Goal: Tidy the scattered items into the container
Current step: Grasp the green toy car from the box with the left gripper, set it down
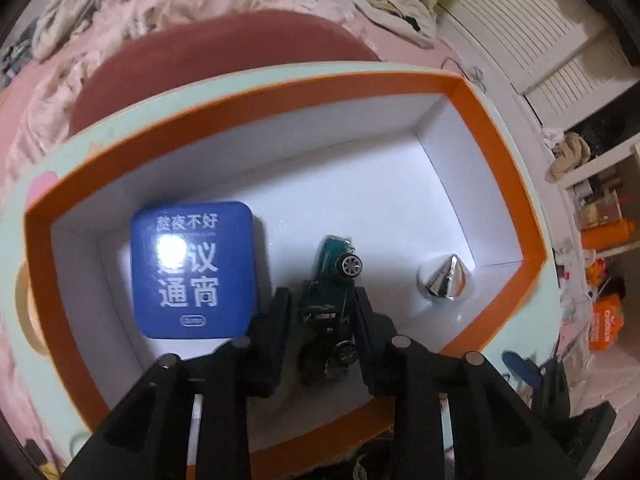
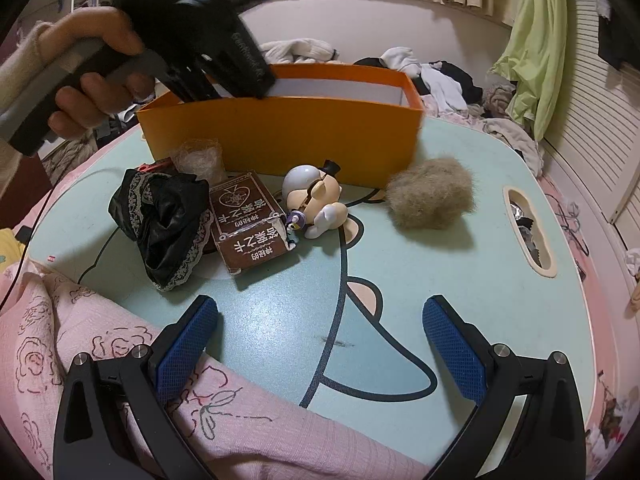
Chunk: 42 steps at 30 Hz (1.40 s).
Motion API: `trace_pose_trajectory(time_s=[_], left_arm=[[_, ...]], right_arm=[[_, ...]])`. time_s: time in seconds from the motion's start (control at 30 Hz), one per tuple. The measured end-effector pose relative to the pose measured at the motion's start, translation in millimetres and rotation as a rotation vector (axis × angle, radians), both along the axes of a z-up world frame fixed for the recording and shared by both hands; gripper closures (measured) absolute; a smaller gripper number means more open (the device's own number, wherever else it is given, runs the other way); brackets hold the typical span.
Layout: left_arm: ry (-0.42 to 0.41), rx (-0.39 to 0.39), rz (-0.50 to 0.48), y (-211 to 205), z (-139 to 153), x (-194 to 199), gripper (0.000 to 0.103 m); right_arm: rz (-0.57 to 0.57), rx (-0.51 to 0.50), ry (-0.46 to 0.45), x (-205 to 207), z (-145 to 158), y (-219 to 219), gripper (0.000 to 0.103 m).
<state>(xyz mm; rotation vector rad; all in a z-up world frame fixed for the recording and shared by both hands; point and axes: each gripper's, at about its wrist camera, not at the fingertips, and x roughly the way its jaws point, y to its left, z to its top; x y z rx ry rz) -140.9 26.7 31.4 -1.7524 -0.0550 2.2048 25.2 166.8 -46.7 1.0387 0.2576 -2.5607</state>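
Note:
The orange box [image 1: 256, 104] has a white inside and stands on a pale green table. In it lie a blue square tin [image 1: 194, 270] and a silver cone [image 1: 444, 278]. My left gripper [image 1: 322, 300] reaches down into the box, shut on a green toy car [image 1: 332, 280]. In the right wrist view the box [image 2: 280, 136] stands at the back with the left gripper's body above its rim. In front lie black lace cloth [image 2: 164, 220], a brown card box [image 2: 250, 220], a figurine [image 2: 316, 200] and a grey fur ball [image 2: 430, 196]. My right gripper [image 2: 320, 316] is open and empty above the near table.
The green table [image 2: 400, 280] has a handle slot [image 2: 528, 232] at the right. A pink blanket [image 2: 80, 340] covers the near left. A clear hairnet-like bundle [image 2: 198, 158] sits against the box. Clothes are piled on the bed behind.

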Motion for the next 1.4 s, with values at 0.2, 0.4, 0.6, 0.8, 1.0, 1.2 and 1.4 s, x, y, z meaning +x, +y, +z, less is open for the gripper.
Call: trace_pose_trajectory(time_s=[0.2, 0.4, 0.6, 0.8, 1.0, 1.2, 1.4], left_arm=[[0.048, 0.074, 0.001, -6, 3, 6, 0.080], [0.253, 0.304, 0.042, -31, 42, 39, 0.081], [0.407, 0.433, 0.055, -47, 81, 120, 0.080], [0.347, 0.302, 0.093, -49, 29, 141, 0.080], [0.499, 0.381, 0.142, -60, 34, 158, 0.041], [0.633, 0.248, 0.214, -87, 36, 208, 0.018], [0.543, 0.012, 0.132, -74, -17, 223, 0.015]], right_arm=[[0.000, 0.000, 0.002, 4, 1, 1, 0.001], [0.000, 0.000, 0.002, 4, 1, 1, 0.001], [0.000, 0.000, 0.002, 4, 2, 1, 0.001], [0.001, 0.000, 0.002, 4, 2, 2, 0.001], [0.001, 0.000, 0.002, 4, 3, 1, 0.001], [0.001, 0.000, 0.002, 5, 4, 1, 0.001], [0.000, 0.000, 0.001, 5, 4, 2, 0.001]])
